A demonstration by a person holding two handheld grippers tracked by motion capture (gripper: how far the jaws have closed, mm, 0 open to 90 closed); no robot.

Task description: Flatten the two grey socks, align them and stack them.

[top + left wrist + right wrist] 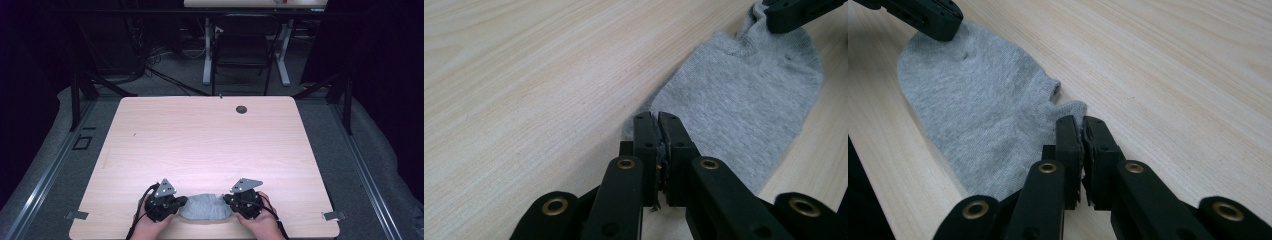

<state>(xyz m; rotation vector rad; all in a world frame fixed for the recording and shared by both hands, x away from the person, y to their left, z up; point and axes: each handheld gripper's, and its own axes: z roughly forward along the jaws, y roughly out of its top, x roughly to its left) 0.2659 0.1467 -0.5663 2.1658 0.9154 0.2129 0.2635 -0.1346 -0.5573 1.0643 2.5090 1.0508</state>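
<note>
A grey sock (205, 206) lies flat near the table's front edge, stretched between the two grippers. My left gripper (182, 201) is at its left end and my right gripper (226, 200) at its right end. In the left gripper view the left gripper (657, 117) has its jaws pressed together on the sock's (744, 100) near edge, and the right gripper (794, 12) holds the far end. In the right gripper view the right gripper (1081, 122) is shut on the sock's (978, 105) cuff, with the left gripper (923, 15) at the far end.
The light wooden table (200, 135) has a small round cable hole (241, 109) near its far edge. Beyond it stand a dark chair (243, 50) and a white desk frame. Dark floor and metal rails flank both sides.
</note>
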